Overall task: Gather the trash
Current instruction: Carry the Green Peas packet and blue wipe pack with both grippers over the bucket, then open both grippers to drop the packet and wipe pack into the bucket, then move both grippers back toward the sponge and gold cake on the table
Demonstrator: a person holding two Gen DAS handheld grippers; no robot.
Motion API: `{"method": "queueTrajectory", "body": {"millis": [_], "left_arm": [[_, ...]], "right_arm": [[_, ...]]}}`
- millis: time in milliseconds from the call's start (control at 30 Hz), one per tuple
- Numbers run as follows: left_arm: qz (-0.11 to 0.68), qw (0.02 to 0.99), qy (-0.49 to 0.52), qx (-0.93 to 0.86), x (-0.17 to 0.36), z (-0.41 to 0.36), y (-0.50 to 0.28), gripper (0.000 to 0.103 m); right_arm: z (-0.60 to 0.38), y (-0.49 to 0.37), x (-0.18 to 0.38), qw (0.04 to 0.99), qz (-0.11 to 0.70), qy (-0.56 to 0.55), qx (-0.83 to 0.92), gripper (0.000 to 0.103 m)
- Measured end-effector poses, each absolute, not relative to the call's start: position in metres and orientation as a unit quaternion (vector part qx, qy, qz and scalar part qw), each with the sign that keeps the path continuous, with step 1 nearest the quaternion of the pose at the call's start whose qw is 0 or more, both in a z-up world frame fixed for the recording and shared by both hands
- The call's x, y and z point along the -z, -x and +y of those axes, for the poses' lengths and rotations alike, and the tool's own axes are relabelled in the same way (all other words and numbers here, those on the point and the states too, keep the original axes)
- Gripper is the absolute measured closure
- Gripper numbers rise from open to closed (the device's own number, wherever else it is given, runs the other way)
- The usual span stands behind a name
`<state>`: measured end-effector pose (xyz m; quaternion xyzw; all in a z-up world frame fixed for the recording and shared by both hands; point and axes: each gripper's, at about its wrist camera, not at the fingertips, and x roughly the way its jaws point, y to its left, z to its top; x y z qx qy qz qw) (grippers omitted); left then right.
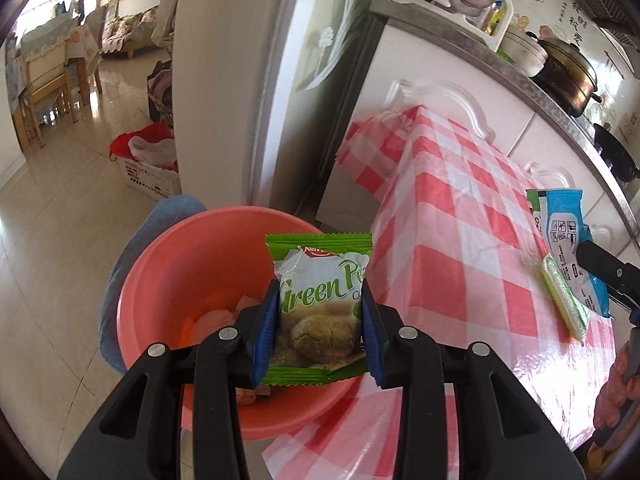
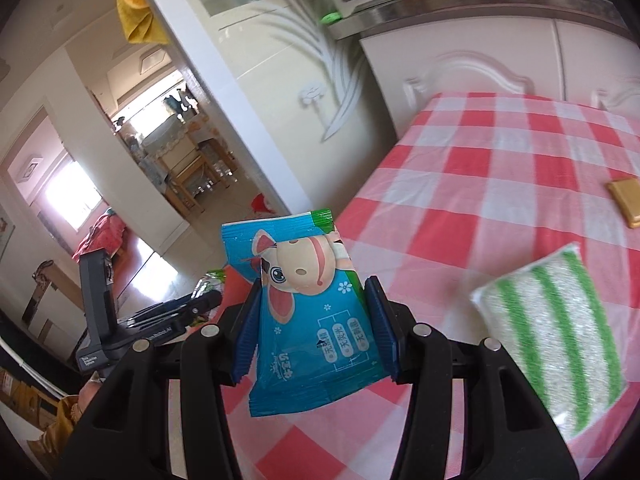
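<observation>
A: Salmon-pink plastic first, on the left: the basin sits beside the table's near corner, crumpled scraps in its bottom. What hangs over it?

B: The left claw, its blue pads clamped on a green cookie wrapper, held upright above the basin's right half.

A: And the table?

B: Covered with a red-and-white checked cloth. A green-striped sponge lies on it, and a small gold packet farther back, near the right edge of the right wrist view.

A: The other claw?

B: The right claw grips a blue wipes packet printed with a cartoon animal, lifted above the table's left edge, just left of the sponge.
</observation>
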<state>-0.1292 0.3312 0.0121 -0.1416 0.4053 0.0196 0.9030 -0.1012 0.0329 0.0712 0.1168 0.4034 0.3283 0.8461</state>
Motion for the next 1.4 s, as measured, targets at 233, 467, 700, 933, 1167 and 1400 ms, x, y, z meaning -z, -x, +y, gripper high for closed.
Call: {"method": "queueTrajectory", "body": {"millis": [233, 467, 700, 933, 1167, 1400], "left_arm": [[0.41, 0.899, 0.15, -0.032, -0.001, 0.347, 0.131, 0.064], [0.419, 0.894, 0.156, -0.046, 0.012, 0.36, 0.131, 0.064], [0.431, 0.887, 0.161, -0.052, 0.025, 0.364, 0.127, 0.064], [0.442, 0.88, 0.165, -0.057, 0.037, 0.366, 0.121, 0.054], [0.436, 0.875, 0.201, -0.068, 0.041, 0.383, 0.131, 0.013], [0.397, 0.876, 0.267, -0.051, 0.028, 0.398, 0.148, 0.012]], "right_arm": [[0.086, 0.092, -0.062, 0.819, 0.426, -0.111, -0.367, 0.052], [0.136, 0.084, -0.052, 0.798, 0.445, -0.099, -0.394, 0.052], [0.173, 0.08, -0.042, 0.786, 0.463, -0.075, -0.403, 0.051], [0.192, 0.075, -0.035, 0.782, 0.472, -0.061, -0.402, 0.036], [0.168, 0.086, -0.045, 0.809, 0.437, -0.068, -0.386, 0.024], [0.14, 0.102, -0.051, 0.838, 0.411, -0.046, -0.357, 0.015]]}}
